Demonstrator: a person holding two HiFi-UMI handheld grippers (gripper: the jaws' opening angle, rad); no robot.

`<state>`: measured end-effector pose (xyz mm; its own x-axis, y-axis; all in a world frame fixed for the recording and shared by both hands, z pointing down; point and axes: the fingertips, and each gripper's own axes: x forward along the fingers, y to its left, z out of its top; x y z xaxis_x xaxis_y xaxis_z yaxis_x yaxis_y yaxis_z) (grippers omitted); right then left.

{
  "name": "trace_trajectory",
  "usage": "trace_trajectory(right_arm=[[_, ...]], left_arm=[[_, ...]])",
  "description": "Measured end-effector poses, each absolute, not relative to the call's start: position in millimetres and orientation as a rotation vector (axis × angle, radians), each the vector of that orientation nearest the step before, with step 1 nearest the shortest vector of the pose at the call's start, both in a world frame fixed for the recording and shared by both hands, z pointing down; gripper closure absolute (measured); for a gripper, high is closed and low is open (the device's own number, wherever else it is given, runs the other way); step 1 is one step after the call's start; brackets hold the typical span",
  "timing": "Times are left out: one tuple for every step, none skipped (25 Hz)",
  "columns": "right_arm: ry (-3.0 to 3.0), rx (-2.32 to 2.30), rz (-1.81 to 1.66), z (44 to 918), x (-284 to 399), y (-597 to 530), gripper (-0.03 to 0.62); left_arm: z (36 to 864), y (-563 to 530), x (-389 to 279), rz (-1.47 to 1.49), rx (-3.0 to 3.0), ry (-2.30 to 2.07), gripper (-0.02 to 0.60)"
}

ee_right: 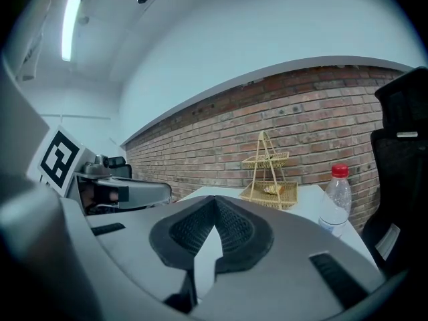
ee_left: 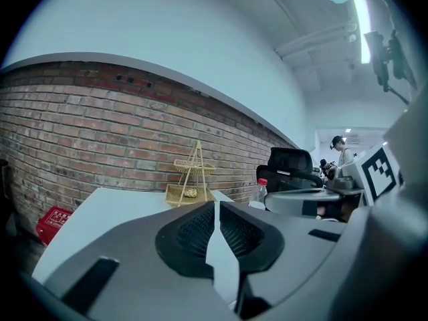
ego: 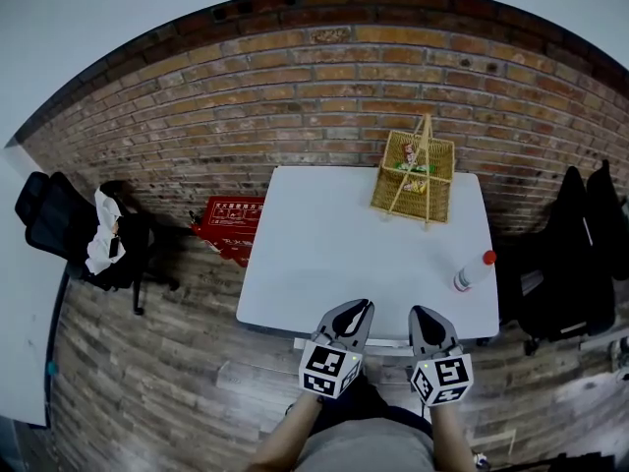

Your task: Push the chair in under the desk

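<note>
At the near edge of the tabletop [ego: 334, 264], seen whole from the head view alone: left claw [ego: 360, 308] and right claw [ego: 425, 315] side by side, reaching just over that edge. Both closed, pad tips meeting and gripping nothing. Plain only in the two gripper views, with white tabletop showing through the slit under the tips. Only in the left gripper view: a person [ee_left: 342, 151] standing well beyond the tabletop's right side. Only in the right gripper view: a ceiling light strip [ee_right: 69, 25] high above the tabletop.

Just below the near edge, between the two forearms: a dark patch of what seems the chair [ego: 359, 399], mostly hidden by claws and arms. Cannot tell how far under the tabletop.

On the tabletop's far right corner: a two-tier wicker basket [ego: 414, 177]. Near its right edge: a clear bottle [ego: 474, 271] with a red cap, upright. Left of the tabletop, on the wooden floor [ego: 147, 362]: a red box [ego: 232, 226], and farther left a black office seat [ego: 59, 226] draped with white cloth. Right of the tabletop: more black seating [ego: 565, 254]. Behind the tabletop: a brick wall [ego: 295, 87].
</note>
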<state>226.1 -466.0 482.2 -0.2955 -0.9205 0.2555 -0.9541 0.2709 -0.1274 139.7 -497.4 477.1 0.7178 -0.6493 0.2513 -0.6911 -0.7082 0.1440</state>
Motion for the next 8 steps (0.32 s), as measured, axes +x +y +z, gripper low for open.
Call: trace_trajectory(right_arm=[[-2.399,1.782,0.394,482.6,227.1,-466.8,0.580],[-2.400,1.784,0.400,483.0,227.9,-467.5,0.580],[-2.400,1.785,0.404,483.3,228.6,-468.0,0.580],[-2.399,1.786,0.405,483.7,229.1,-468.3,0.580],[-2.398,1.787,0.405,483.9,229.3,-468.7,0.580],[-2.399,1.788,0.405,484.2,229.3,-469.0,0.580],[-2.400,1.789,0.405,484.4,229.2,-469.4,0.580],[-2.401,1.790,0.405,484.6,229.1,-469.8,0.580]], left_arm=[[477.7,-498.2,138.8,0.271,2.691,-1.075,0.547],[478.5,-498.7,138.1,0.277,2.689,-1.080,0.549],[479.5,-498.9,137.4,0.284,2.688,-1.084,0.551],[480.5,-499.0,136.6,0.290,2.686,-1.088,0.551],[481.2,-499.2,135.8,0.294,2.685,-1.092,0.551],[481.7,-499.4,135.0,0.296,2.684,-1.095,0.551],[482.1,-499.6,134.2,0.297,2.682,-1.098,0.551],[482.3,-499.9,133.4,0.297,2.681,-1.100,0.551]])
